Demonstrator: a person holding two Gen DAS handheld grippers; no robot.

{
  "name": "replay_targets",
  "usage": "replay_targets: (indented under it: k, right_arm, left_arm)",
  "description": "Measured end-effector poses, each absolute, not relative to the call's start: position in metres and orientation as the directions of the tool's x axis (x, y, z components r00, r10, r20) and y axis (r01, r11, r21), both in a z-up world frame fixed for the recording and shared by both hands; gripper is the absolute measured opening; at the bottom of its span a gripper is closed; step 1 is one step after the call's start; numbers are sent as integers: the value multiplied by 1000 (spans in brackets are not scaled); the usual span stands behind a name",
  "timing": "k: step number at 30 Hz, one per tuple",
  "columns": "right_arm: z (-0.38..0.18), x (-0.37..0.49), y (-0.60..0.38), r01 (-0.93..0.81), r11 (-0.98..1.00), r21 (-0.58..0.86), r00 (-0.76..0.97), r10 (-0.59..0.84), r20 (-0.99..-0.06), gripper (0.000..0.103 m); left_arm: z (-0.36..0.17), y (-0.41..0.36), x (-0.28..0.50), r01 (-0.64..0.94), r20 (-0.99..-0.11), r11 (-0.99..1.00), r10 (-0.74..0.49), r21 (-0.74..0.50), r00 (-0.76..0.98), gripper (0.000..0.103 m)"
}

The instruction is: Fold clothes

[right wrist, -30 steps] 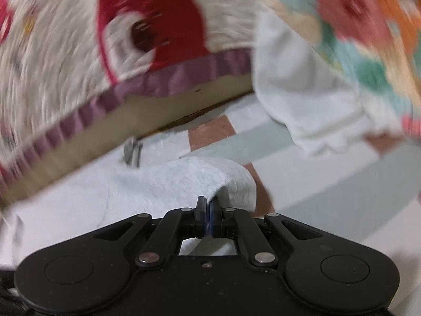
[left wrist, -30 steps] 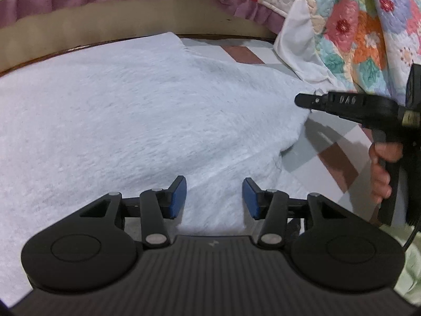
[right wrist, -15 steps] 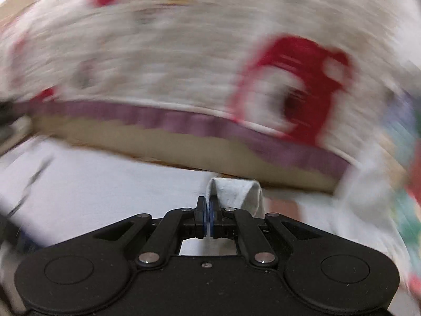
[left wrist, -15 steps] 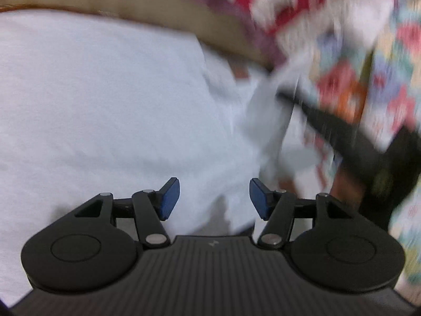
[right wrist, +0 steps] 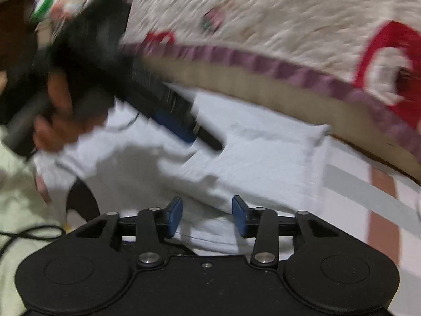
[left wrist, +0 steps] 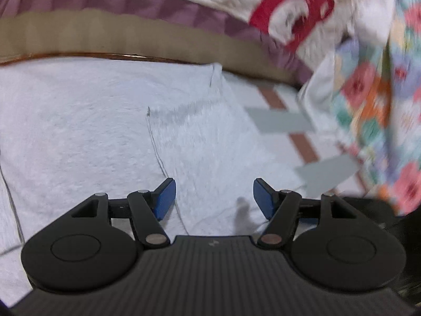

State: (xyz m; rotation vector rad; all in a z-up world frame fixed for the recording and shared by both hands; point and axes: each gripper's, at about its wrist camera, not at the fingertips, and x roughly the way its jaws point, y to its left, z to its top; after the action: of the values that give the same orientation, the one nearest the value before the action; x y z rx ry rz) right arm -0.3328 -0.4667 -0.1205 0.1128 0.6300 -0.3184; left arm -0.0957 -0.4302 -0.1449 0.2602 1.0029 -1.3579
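Looking through the left wrist camera, I saw my left hand-held gripper (left wrist: 213, 197) spread wide and holding nothing, poised over the white garment (left wrist: 105, 131) lying flat on the checked bedsheet (left wrist: 297, 131), a folded flap (left wrist: 210, 137) laid over its right part. A quilt (left wrist: 236, 8) with a purple border hung behind it, a floral blanket (left wrist: 381, 100) to the right.

Through the right wrist camera, my right hand-held gripper (right wrist: 207, 217) was also open and empty above the same garment (right wrist: 263, 163); the left one (right wrist: 184, 129) appeared blurred, angled down over the cloth.
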Motion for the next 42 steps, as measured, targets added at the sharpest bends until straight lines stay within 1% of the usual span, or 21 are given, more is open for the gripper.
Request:
replay_targets:
  k: [3,6,8,10,12,14,16,18,19,20,23,24,26,29,31,33,35,36,37,39,42]
  right_arm:
    - [-121,-348,-478,406,914,11,727,-316,-610,47]
    - [-126,-357,-492,473,881,16,682,-355,-639,47]
    - [-129,-359,-500,502,862,73,686,-346,-640,47]
    - [-136,-360,-509,556,817,153,698,-358,-621,55]
    - [-147,-356,-517,601,782,166,670,-380,-638,55]
    - [-154,-350,-523,614,772,165,648,-374,-663,55]
    - [-144,-355,-521,614,763,200,683,-387,-619,8]
    - [-137,-365,-516,651,734,194,674,-440,-594,6]
    - [-141,-366,-517,668,723,177,650,-450,-612,5]
    - [-148,-368,-519,689,705,169,621,-453,-639,0]
    - [-157,-379,-532,732,639,234,602,-448,-661,1]
    - [-155,-383,-535,737,624,260,608,-445,-658,2]
    - [-150,-388,-539,730,613,301,630,-433,-645,8]
    - [-142,-383,-537,648,662,378,716,-358,-599,13]
    - [-140,-372,-530,609,710,354,730,-328,-599,54]
    - [-144,-362,-524,606,736,302,717,-340,-609,64]
    - [-156,-358,-524,641,725,253,675,-374,-636,65]
    - [-162,-360,-524,664,709,236,653,-397,-644,62]
    - [-163,-365,-523,664,709,238,662,-410,-628,63]
    - [-163,-372,-522,662,707,250,667,-403,-627,63]
    - [-160,-380,-525,676,684,273,658,-394,-642,63]
  left_arm:
    - [-154,-431,-97,877,-741,294,-664,-379,-98,65]
    - [-155,-427,-97,872,-725,320,-687,-370,-55,65]
    - [-153,-428,-97,881,-728,343,-686,-326,-2,65]
    - [-153,-432,-98,900,-737,342,-674,-270,35,65]
    - [-152,-437,-97,913,-746,329,-664,-239,44,65]
    - [-152,-436,-95,910,-749,332,-662,-248,38,65]
    - [-153,-432,-94,906,-751,338,-659,-255,34,65]
    - [-157,-430,-95,909,-773,344,-633,-234,41,65]
    - [-162,-430,-96,916,-798,347,-600,-201,52,65]
    - [-163,-429,-101,933,-801,321,-595,-160,67,65]
    - [-163,-428,-116,969,-812,245,-573,-44,108,67]
    - [-163,-426,-118,971,-813,236,-572,-33,111,68]
    - [-161,-422,-116,967,-810,247,-579,-68,90,68]
    - [-157,-410,-110,948,-800,297,-593,-115,89,68]
    - [-152,-396,-104,931,-794,342,-597,-126,112,68]
    - [-150,-381,-96,918,-816,386,-558,-95,150,68]
    - [-152,-364,-82,910,-870,415,-451,-5,201,68]
    - [-152,-353,-74,905,-890,424,-402,27,215,68]
    - [-150,-340,-65,906,-901,422,-381,30,207,68]
    - [-139,-308,-50,924,-896,380,-423,-37,138,68]
    - [-122,-261,-22,883,-869,467,-454,-44,196,68]
